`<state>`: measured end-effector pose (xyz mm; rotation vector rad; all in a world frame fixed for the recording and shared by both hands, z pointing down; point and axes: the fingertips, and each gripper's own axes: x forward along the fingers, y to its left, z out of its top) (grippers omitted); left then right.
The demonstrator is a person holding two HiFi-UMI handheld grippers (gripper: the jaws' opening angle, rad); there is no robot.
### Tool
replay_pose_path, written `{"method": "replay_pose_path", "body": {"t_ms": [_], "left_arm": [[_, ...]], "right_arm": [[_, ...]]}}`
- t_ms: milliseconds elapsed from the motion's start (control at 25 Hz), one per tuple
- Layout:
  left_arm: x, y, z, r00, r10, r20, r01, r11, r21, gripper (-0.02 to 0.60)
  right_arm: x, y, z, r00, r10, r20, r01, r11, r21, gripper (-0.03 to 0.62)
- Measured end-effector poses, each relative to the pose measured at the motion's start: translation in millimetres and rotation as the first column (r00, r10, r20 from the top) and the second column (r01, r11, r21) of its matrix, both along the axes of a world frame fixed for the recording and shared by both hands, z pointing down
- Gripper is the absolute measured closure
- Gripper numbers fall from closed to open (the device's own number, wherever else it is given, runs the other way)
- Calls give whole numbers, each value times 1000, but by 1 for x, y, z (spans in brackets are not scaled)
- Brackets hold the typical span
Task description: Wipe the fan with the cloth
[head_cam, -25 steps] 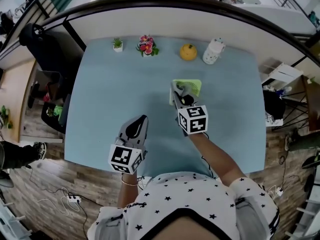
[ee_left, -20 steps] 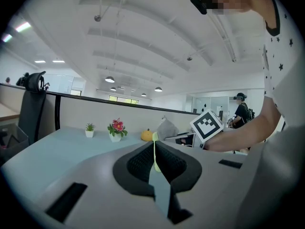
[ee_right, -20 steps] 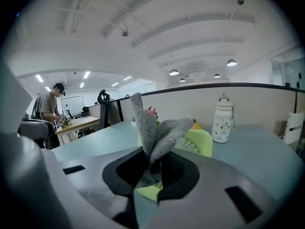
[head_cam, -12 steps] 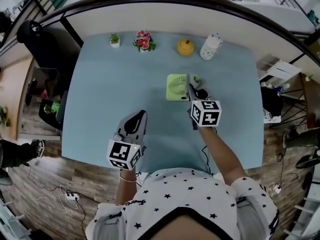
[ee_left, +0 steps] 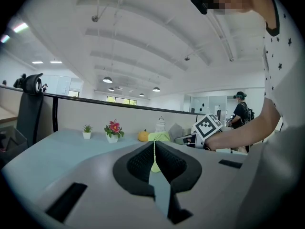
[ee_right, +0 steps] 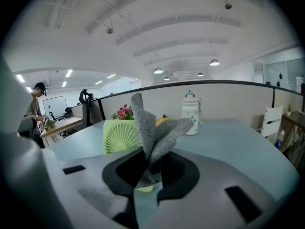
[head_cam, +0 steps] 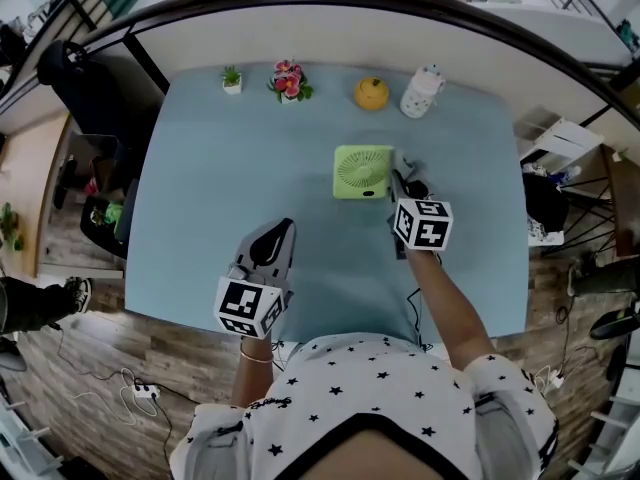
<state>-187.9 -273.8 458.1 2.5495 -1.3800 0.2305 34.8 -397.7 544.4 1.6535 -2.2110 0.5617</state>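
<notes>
Right gripper view shows the grey cloth (ee_right: 153, 125) pinched in the right claw (ee_right: 150, 168), hard to spot overhead. Left claw (ee_left: 154, 157) closed, empty. Right claw's slid off the fan (head_cam: 361, 172), now beside it.

Right gripper (ee_right: 151, 171) is clamped on a grey cloth (ee_right: 153, 130), which sticks up just right of the green fan (ee_right: 119, 136). Behind the fan are pink flowers (ee_right: 124, 112), white bottle (ee_right: 189, 111) off to its right.
</notes>
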Motion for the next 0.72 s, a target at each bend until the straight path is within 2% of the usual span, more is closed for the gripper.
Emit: {"method": "replay_pose_path", "body": {"t_ms": [200, 400, 720], "left_arm": [[-2, -1, 1, 1000, -4, 2, 4, 1000, 1, 551], [-1, -1, 0, 1000, -5, -1, 5, 1000, 0, 551], [-14, 2, 0, 999, -44, 3, 44, 999, -2, 551]], "right_arm": [[-8, 3, -12, 1000, -12, 12, 12, 999, 35, 551], [-58, 7, -25, 990, -139, 20, 136, 987, 82, 551], [-125, 15, -5, 961, -276, 15, 275, 961, 39, 551]]}}
